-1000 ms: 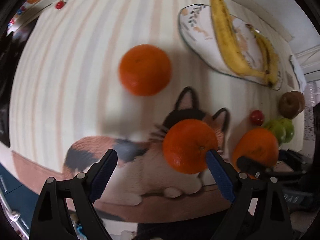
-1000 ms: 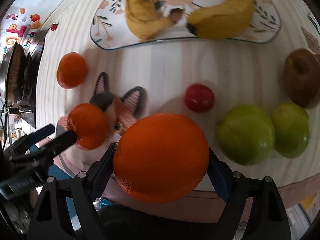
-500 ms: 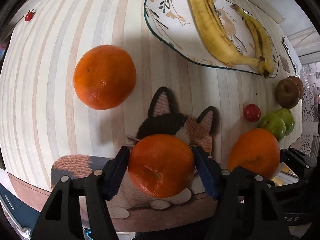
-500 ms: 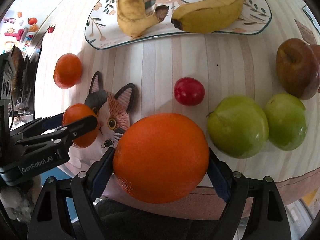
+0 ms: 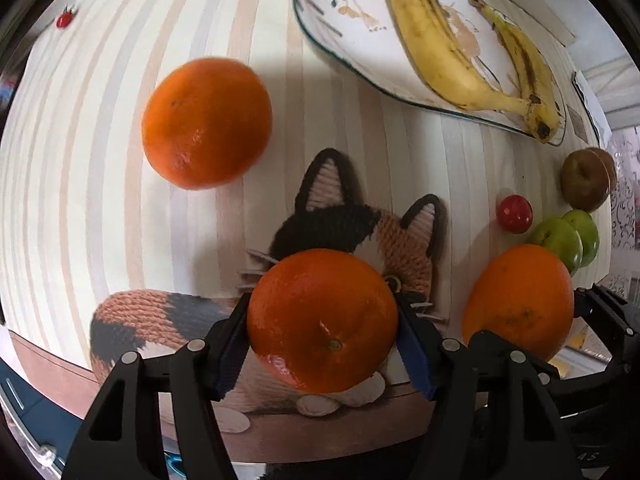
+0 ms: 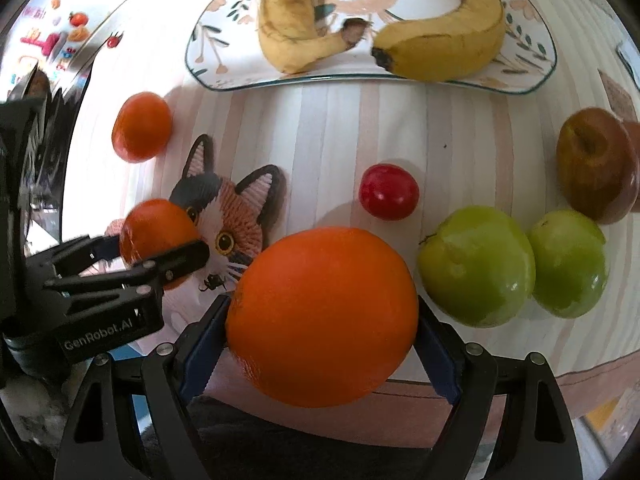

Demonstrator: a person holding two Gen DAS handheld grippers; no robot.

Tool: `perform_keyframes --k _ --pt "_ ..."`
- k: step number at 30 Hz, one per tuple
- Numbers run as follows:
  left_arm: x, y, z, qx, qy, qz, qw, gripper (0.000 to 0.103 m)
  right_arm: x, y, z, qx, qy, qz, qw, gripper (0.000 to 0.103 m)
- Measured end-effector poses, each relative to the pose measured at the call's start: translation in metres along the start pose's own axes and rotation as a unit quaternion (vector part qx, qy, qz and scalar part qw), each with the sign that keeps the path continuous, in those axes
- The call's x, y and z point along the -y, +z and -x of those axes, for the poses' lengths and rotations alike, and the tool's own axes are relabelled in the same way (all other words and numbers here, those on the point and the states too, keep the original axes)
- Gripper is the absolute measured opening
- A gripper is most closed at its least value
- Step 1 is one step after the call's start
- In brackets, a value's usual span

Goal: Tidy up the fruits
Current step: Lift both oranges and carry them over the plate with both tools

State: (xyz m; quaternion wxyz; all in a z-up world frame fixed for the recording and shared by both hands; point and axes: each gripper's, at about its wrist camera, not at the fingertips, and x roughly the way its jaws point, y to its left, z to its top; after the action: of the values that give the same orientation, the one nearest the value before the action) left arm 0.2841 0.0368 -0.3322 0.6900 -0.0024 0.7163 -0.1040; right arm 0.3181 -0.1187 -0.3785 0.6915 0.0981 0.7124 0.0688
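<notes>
Orange mandarin (image 5: pixel 322 320) near table edge (image 5: pixel 52 354)

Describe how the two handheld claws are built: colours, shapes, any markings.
Both look alike. The left claw and the right claw each have two matt black, angular fingers with triangular cut-outs and silver round pivot pins, tipped with blue ridged pads. From the right wrist view, the left claw's black body carries white "GenRobot.AI" lettering. No cables, sleeves or hands are visible.

"GenRobot.AI" on left gripper (image 6: pixel 160 249) body; banana (image 6: pixel 288 20) sticker unreadable
</notes>
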Motion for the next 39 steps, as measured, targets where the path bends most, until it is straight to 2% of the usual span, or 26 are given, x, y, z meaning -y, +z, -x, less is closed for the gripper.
perform_keyframes --k 6,11,15,17,19,23,28,31,35,39 --pt "0.002 -0.009 0.024 0.021 0.004 -0.002 0.9998 0.063 0.001 -0.003 0.009 0.013 0.022 -0.011 1.0 0.087" --pt "0.016 -0.003 0.067 0.052 -0.016 -0.006 0.9985 0.063 0.002 0.0 0.038 0.04 0.049 -0.018 0.998 0.087" --pt "0.021 0.003 0.096 0.075 -0.037 -0.016 0.9964 0.063 0.007 0.016 0.069 0.07 0.068 -0.027 0.995 0.087" --pt "0.027 0.02 0.113 0.09 -0.046 -0.022 0.9946 0.063 0.013 0.023 0.084 0.083 0.076 -0.035 0.993 0.087" --pt "0.031 0.047 0.112 0.1 -0.046 -0.028 0.9936 0.063 0.021 0.034 0.098 0.099 0.081 -0.046 0.991 0.087" --pt "0.034 0.08 0.122 0.119 -0.022 -0.044 0.9917 0.063 0.051 0.064 0.122 0.138 0.07 -0.076 0.985 0.087" --pt "0.026 0.12 0.108 0.111 0.001 -0.045 0.9928 0.063 0.106 0.1 0.13 0.156 0.063 -0.125 0.978 0.087" --pt "0.019 0.145 0.089 0.095 0.011 -0.036 0.9948 0.064 0.123 0.123 0.124 0.152 0.065 -0.142 0.976 0.087" --pt "0.006 0.166 0.066 0.061 0.008 -0.021 0.9979 0.064 0.122 0.151 0.107 0.134 0.085 -0.142 0.977 0.087" --pt "-0.004 0.175 0.048 0.031 -0.014 -0.003 0.9994 0.064 0.099 0.178 0.08 0.104 0.102 -0.123 0.982 0.087"
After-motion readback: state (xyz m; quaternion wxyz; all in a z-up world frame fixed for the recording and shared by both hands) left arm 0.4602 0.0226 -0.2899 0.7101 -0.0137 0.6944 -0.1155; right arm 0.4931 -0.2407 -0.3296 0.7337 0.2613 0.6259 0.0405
